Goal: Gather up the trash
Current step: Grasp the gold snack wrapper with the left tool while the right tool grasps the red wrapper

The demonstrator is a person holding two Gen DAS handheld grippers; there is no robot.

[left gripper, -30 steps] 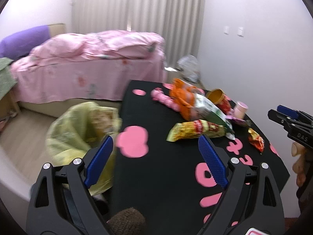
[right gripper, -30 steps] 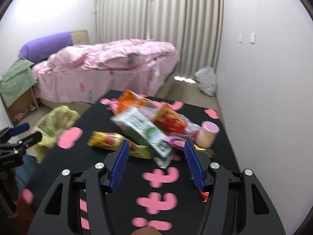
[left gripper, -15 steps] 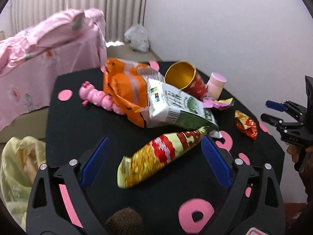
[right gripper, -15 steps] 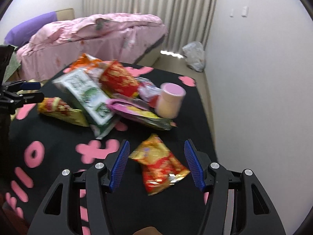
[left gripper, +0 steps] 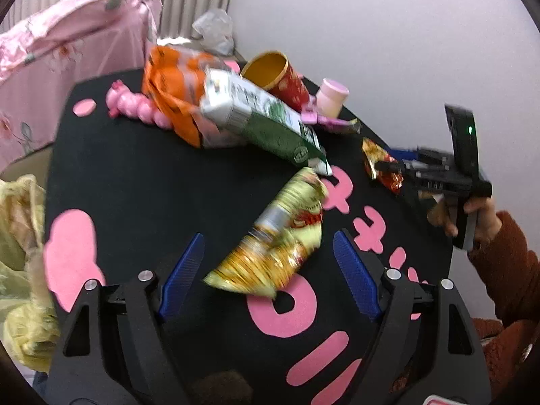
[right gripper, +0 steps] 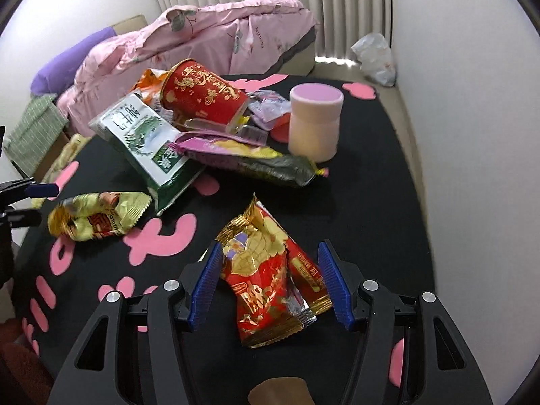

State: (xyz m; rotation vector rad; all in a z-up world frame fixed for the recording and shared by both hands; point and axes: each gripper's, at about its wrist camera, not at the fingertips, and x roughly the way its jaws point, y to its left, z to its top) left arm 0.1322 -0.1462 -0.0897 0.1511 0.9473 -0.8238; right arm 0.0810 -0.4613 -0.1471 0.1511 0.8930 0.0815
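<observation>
A yellow-and-red snack wrapper lies on the black table, between the blue pads of my left gripper. Its jaws are closing, and the pads stand just clear of the wrapper on both sides. In the right wrist view a crumpled red-and-gold wrapper lies between the pads of my right gripper, which stands open around it. The left wrist view shows that right gripper from the side, over the red-and-gold wrapper, held by a hand in a rust sleeve.
A heap sits at the table's far side: green-and-white bag, red paper cup, pink jar, purple-green wrapper, orange bag, pink toy. A yellow plastic bag hangs off the table's left. A pink bed stands behind.
Both grippers have swung down and in over the table. The yellow wrapper now lies between the left pads, which have narrowed a little. The red-and-gold wrapper now lies between the right pads.
</observation>
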